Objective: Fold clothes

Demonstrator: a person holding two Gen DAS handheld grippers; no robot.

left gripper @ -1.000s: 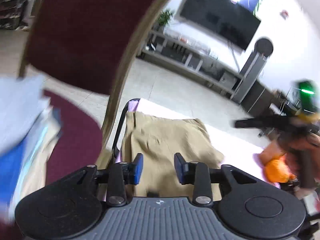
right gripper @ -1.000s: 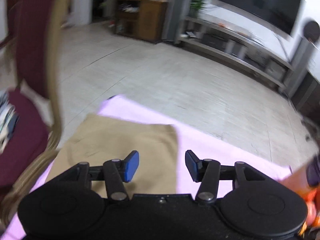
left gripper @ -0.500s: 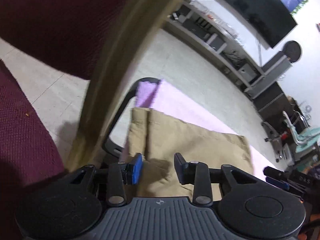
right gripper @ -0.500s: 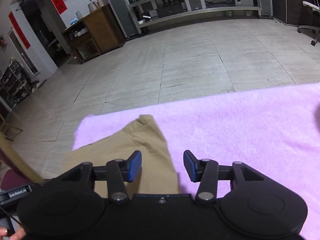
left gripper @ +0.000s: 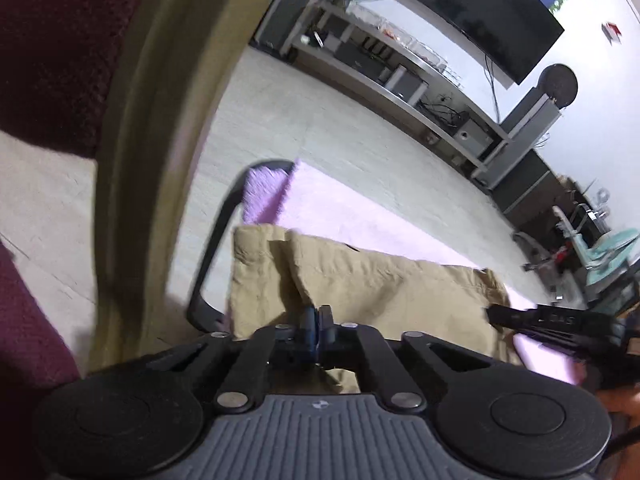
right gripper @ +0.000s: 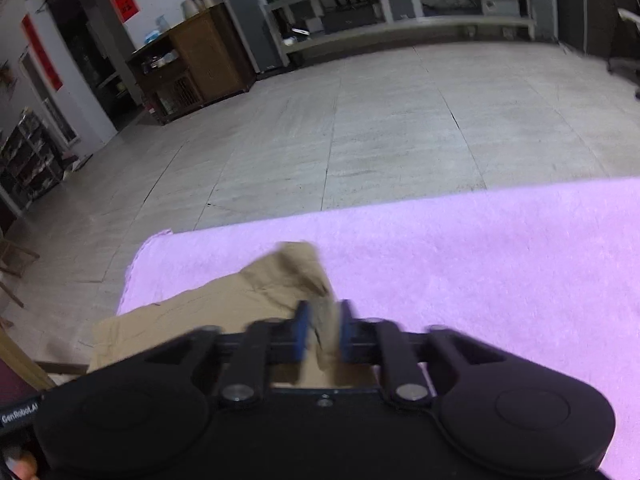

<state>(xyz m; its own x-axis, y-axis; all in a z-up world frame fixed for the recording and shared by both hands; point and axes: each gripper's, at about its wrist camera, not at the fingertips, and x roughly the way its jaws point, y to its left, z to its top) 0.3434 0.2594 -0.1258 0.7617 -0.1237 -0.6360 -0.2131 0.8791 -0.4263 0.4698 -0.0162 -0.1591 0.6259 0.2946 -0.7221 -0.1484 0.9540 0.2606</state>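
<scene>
Both grippers are down on the khaki garment (left gripper: 372,288), which is lying on the pink fleece cover (right gripper: 480,264) of the table, near its left end.

Left gripper (left gripper: 318,322): blue pads pressed together, pinching a raised fold of the khaki cloth close to its near edge. A ridge of fabric is running up from the pinch toward the far hem. The garment's left edge is hanging just past the black curved frame bar (left gripper: 216,240) at the table end.

Right gripper (right gripper: 322,330): jaws nearly closed, clamping the garment's right-hand corner; a strip of cloth is showing between the blue pads (right gripper: 301,330). That view is motion-blurred, so the exact contact is hard to read. The corner is bunching up ahead of the fingertips.

The right gripper is also showing at the right edge of the left wrist view, at the garment's right end.

A maroon-upholstered chair (left gripper: 52,40) with a gold frame is standing just left of the table. Tiled floor (right gripper: 360,120) and a TV (left gripper: 480,12) on the wall are sitting beyond.
</scene>
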